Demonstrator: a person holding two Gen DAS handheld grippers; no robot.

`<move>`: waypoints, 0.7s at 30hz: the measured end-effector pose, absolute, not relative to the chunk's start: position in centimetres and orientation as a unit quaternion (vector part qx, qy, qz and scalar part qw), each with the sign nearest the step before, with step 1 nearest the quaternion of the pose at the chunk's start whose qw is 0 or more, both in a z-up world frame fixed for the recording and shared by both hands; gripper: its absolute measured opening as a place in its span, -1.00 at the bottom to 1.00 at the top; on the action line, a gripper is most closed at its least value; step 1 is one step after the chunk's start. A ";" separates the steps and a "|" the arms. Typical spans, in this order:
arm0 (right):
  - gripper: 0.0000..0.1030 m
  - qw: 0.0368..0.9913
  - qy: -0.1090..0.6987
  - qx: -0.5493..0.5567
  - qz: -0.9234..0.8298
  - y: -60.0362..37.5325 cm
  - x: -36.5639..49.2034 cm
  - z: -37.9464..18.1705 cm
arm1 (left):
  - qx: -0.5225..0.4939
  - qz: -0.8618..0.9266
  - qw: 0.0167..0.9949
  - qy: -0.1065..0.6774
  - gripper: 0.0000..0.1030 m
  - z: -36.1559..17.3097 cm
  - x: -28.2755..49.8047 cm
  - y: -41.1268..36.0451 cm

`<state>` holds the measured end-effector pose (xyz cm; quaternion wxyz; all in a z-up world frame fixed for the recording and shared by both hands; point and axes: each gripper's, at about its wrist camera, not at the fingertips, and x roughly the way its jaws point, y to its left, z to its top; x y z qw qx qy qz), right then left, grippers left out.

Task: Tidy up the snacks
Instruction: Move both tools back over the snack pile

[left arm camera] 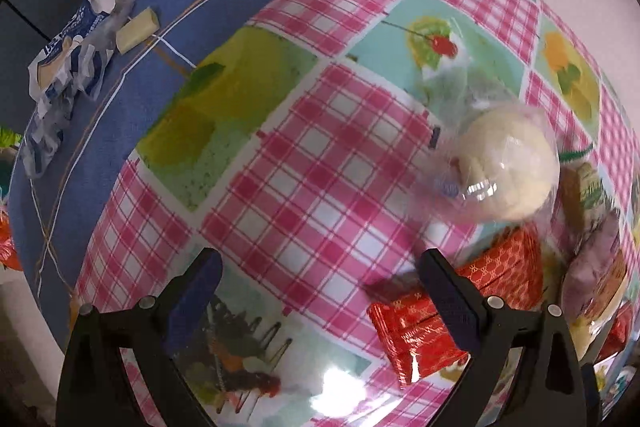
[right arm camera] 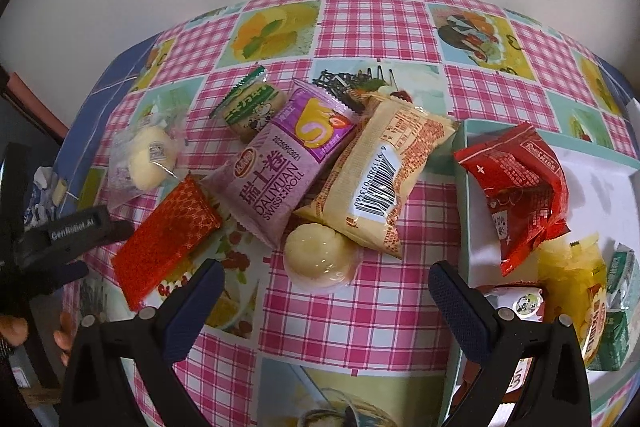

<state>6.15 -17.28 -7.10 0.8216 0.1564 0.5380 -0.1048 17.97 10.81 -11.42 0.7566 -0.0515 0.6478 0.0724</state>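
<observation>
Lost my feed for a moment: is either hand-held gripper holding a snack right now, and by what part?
Nothing is held. The left hand-held gripper and the right hand-held gripper are both open above the table, with nothing between their fingers.

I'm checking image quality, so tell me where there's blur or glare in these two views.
Left wrist: the bagged bun and the snacks at right are motion-blurred, and glare sits on the tablecloth near the bottom. Right wrist: sharp, the purple pack lettering is readable; both views bow from fisheye.

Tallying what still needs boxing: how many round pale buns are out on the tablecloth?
2: wrapped bun at the pile's left, unwrapped-looking bun in front of the yellow packet. Others may hide under packets.
</observation>
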 end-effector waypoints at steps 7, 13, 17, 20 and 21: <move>0.86 0.819 0.539 0.164 -0.106 -17.4 6.0 -7.4 | -0.055 0.041 0.745 0.664 0.92 -11.6 15.0 8.9; 0.75 0.818 0.543 0.161 -0.105 -17.3 6.2 -7.8 | -0.058 0.006 0.743 0.666 0.92 -11.5 14.4 7.1; 0.73 0.815 0.547 0.161 -0.107 -17.5 6.4 -8.1 | -0.063 -0.017 0.744 0.665 0.92 -11.3 14.5 5.6; 0.72 0.813 0.551 0.157 -0.106 -17.5 6.6 -8.5 | -0.061 -0.036 0.743 0.666 0.92 -11.3 14.9 3.7; 0.72 0.812 0.552 0.156 -0.106 -17.4 6.7 -8.6 | -0.063 -0.048 0.741 0.667 0.92 -11.3 15.0 3.0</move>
